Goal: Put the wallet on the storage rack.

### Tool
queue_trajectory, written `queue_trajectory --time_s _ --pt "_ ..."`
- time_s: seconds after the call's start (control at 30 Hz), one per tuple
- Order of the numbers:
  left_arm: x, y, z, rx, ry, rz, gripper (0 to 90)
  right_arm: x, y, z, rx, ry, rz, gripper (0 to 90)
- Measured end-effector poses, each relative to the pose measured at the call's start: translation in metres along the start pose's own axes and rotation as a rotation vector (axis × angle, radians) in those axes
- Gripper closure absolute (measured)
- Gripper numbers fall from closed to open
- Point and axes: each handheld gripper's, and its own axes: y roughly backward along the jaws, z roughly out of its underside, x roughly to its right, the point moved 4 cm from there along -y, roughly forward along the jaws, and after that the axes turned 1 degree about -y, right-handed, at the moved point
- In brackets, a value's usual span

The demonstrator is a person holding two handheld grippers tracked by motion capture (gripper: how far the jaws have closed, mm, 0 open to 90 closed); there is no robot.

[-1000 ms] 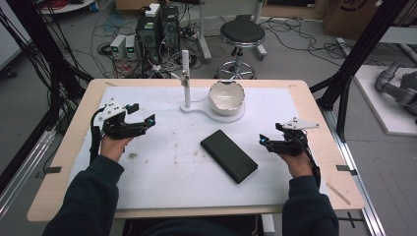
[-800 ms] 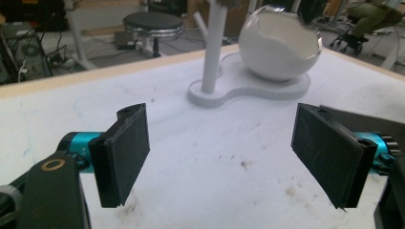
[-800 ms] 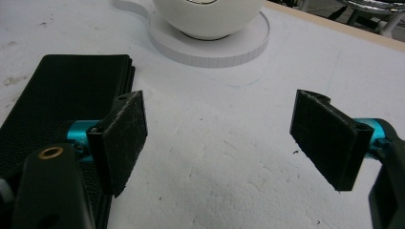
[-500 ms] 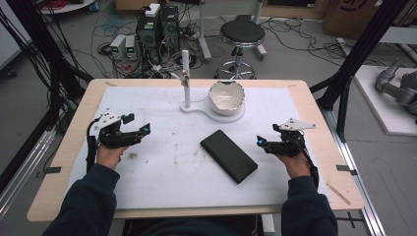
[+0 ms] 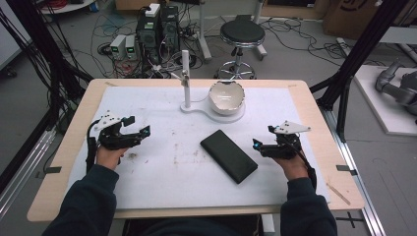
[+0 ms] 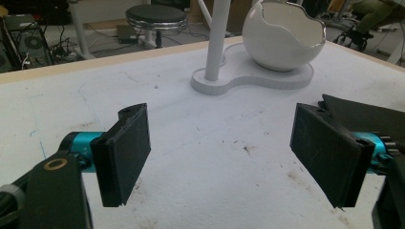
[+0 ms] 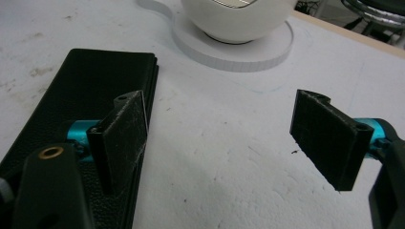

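Black case (image 5: 228, 156): flat rectangular, lies on the white table cover (image 5: 162, 177) near centre, long axis slanting from upper left to lower right. Nothing holds it.

Right gripper (image 5: 260, 146): just beside the case's right end, jaws apart and empty. In the right gripper view the case (image 7: 76, 138) sits under and beside the left jaw, with bare cover in the gap between the jaws. Over the last second this gripper has edged slightly inward toward the case; small shift only.

Left gripper (image 5: 140, 133): well apart from the case, jaws spread, nothing between them. It has drawn back toward the person's side and lower on the cover compared with a second ago. Its own view looks across stained cover to the white stand (image 6: 253, 78) and the cracked-egg white bowl (image 6: 284, 36) on it.

Reading: the right hand looks to be lining up on the case while the left settles clear. Likely the opening approach; grasp not yet made. Jaw sits over the case's edge, so a reposition seems needed before closing.
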Motion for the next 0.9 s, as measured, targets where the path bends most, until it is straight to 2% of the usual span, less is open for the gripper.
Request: queue_trajectory --time_s 0.2,0.37,0.43,0.53,0.6,0.73,0.83,0.9 --pt "0.005 0.0 0.001 -0.007 -0.013 0.007 21.4 -0.019 -0.005 -0.003 0.033 0.02 -0.04 20.5" --pt "0.003 -0.001 0.002 -0.01 -0.006 0.005 21.8 -0.041 -0.015 -0.008 0.008 0.04 -0.076 20.4" --pt "0.002 -0.002 0.003 -0.014 0.0 0.007 21.9 -0.052 -0.019 -0.009 0.012 0.063 -0.101 20.4" --pt "0.001 -0.002 0.003 -0.017 0.004 0.004 22.0 -0.07 -0.03 -0.007 -0.003 0.041 -0.185 20.5" --pt "0.001 -0.001 0.003 -0.013 0.008 -0.001 22.0 -0.079 -0.038 -0.004 -0.031 0.05 -0.21 20.8" --pt "0.001 -0.001 0.003 -0.02 0.008 -0.003 22.3 -0.093 -0.044 -0.002 -0.062 0.1 -0.206 20.8" --pt "0.001 -0.002 0.003 -0.021 0.009 -0.007 22.7 -0.102 -0.049 0.0 -0.081 0.111 -0.206 20.6" --pt "0.0 -0.002 0.003 -0.021 0.013 -0.01 22.7 -0.109 -0.053 0.001 -0.082 0.136 -0.204 20.7"
